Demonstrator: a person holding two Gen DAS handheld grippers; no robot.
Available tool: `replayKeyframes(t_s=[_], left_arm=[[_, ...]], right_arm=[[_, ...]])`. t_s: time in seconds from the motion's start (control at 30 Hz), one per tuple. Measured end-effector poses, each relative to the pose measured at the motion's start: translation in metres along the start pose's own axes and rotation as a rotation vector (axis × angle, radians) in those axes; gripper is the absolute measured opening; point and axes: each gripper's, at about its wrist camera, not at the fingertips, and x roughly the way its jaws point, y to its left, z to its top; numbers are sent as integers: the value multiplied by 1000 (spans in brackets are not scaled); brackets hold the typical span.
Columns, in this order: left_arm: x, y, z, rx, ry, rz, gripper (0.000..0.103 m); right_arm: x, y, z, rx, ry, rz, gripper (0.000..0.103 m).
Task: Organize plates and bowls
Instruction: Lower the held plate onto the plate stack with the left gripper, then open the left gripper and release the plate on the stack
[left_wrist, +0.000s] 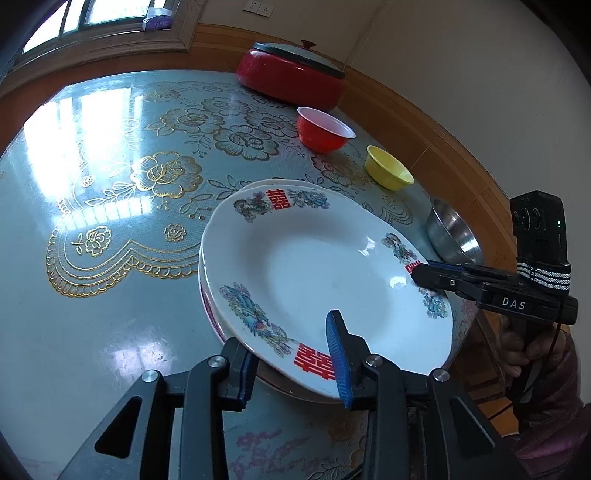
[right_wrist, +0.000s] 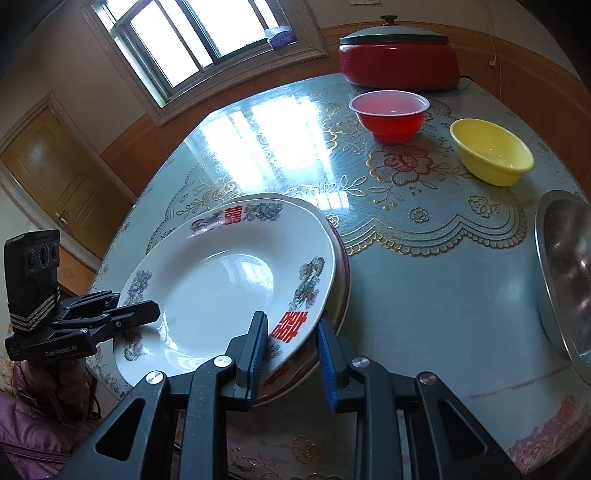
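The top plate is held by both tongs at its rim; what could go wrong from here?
1. The top plate sits tilted on the plates below, gripped only at its edge by the left tongs and right tongs. It could slip and drop onto the stack.
2. The stack lies near the table edge; a push might slide it off.

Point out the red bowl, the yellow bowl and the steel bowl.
red bowl (right_wrist: 391, 123): right wrist view, outer wall.
yellow bowl (right_wrist: 491, 155): right wrist view, inside near the front wall.
steel bowl (left_wrist: 452, 236): left wrist view, inner surface.
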Motion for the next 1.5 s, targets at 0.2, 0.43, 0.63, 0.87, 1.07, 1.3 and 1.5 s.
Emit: replayKeyframes(t_s=[0.2, 0.43, 0.63, 0.87, 1.07, 1.3, 1.5], left_arm=[[0, -7, -3, 43, 4, 29, 36], [-15, -1, -11, 59, -9, 28, 35], [-26, 17, -19, -1, -14, 30, 35], [-27, 36, -4, -131, -89, 94, 38], [-7, 25, 12, -96, -94, 107, 42], [2, 12, 11, -23, -82, 143, 46], [-1, 20, 11, -94, -93, 115, 50]], right_arm=[[-3, -5, 0, 0, -8, -45, 25], [2, -10, 1, 37, -16, -72, 25], [5, -12, 12, 63, -40, -69, 25], [21, -18, 41, 103, -72, -59, 25], [39, -12, 45, 84, -33, -84, 25], [33, -6, 36, 48, -42, -106, 24], [31, -13, 35, 93, -39, -73, 24]])
